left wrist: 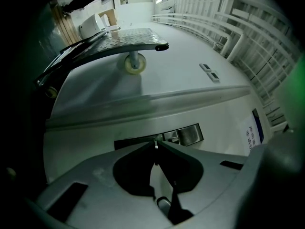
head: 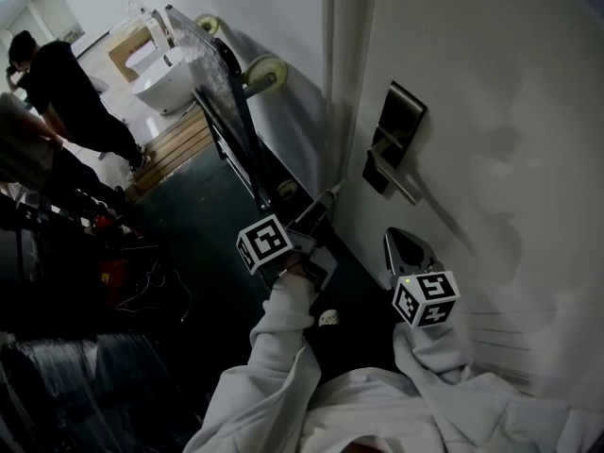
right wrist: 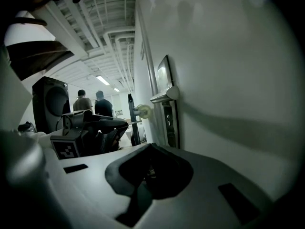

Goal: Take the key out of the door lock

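Observation:
The white door (head: pixel 491 83) fills the right of the head view, with its dark lock plate (head: pixel 401 121) and silver lever handle (head: pixel 392 173). My left gripper (head: pixel 330 194) points at the door's edge below the handle. In the left gripper view its jaws (left wrist: pixel 155 146) are shut on a thin silver sliver, seemingly the key (left wrist: pixel 155 143), right in front of the lock plate (left wrist: pixel 189 133). Whether the key sits in the lock is hidden. My right gripper (head: pixel 408 243) hangs lower beside the door, shut and empty (right wrist: pixel 150 147). The handle (right wrist: pixel 164 96) shows ahead of it.
A metal cart (head: pixel 226 111) with cream wheels (head: pixel 264 72) leans against the wall left of the door. Two people (head: pixel 57 102) stand at the far left near a white basin (head: pixel 165 78). Cables (head: pixel 156 286) lie on the dark floor.

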Available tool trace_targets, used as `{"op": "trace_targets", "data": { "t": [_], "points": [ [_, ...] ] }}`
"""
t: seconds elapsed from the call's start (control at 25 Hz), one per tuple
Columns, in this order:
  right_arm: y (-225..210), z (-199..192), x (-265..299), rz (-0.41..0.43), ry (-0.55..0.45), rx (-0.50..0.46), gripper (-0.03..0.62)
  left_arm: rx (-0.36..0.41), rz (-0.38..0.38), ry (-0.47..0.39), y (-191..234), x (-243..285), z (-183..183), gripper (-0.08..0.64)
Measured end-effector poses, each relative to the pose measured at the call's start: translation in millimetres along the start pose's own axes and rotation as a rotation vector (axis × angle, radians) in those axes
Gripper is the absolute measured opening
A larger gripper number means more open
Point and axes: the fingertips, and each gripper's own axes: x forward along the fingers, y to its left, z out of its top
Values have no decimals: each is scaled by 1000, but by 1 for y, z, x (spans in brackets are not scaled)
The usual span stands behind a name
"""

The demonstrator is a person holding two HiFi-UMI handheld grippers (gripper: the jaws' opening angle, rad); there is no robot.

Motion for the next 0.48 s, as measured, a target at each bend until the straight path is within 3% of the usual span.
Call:
{"op": "trace_targets", "data": {
  "t": [0.32, 0.48],
  "points": [
    [4, 0, -3, 11, -7, -1, 52, -11, -49, -1, -12, -17, -6, 25],
    [11, 4, -6, 31, -13, -13, 52, 43, -39, -8, -15, -34, -4, 25]
  ]
}}
